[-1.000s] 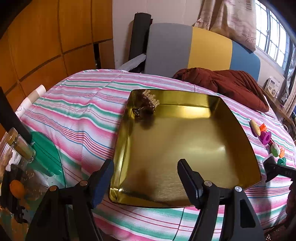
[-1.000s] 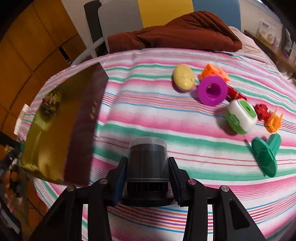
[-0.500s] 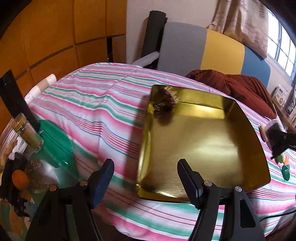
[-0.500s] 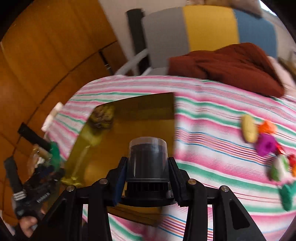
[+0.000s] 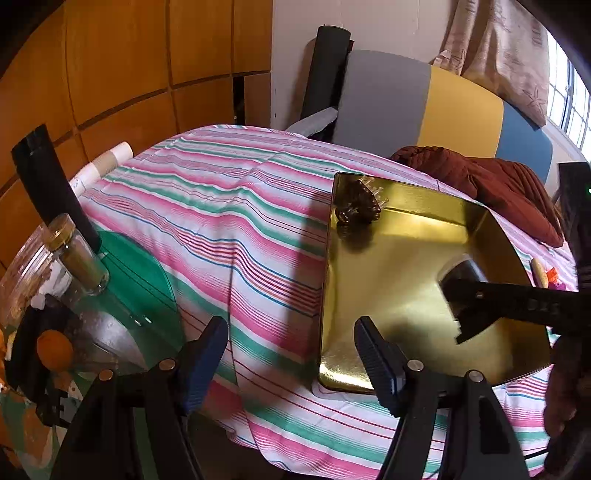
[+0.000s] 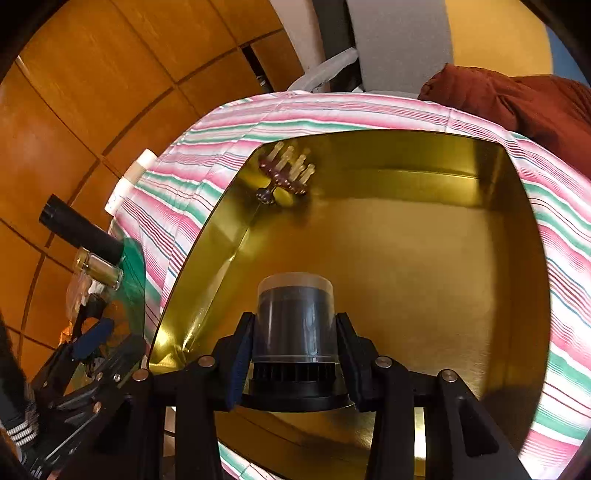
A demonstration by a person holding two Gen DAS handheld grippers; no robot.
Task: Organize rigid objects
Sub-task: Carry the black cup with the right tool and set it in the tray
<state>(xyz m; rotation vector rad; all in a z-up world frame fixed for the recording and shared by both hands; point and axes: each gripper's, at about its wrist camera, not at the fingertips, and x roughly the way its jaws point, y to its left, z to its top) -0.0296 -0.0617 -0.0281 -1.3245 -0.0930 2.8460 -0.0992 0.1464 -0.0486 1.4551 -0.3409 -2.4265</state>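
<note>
Both wrist views look steeply down, sharing the gold tray (image 5: 406, 295); the right sits directly above it.

Orange-brown wooden wall panels (image 5: 122, 74) curve round to my left, meeting a plain white wall (image 5: 369, 26). Against it leans a grey, yellow and blue padded headboard (image 5: 424, 107), with a rust-red quilted blanket (image 5: 498, 181) bunched below. A beige patterned curtain (image 5: 498, 51) hangs beside a bright barred window (image 5: 569, 96).
</note>
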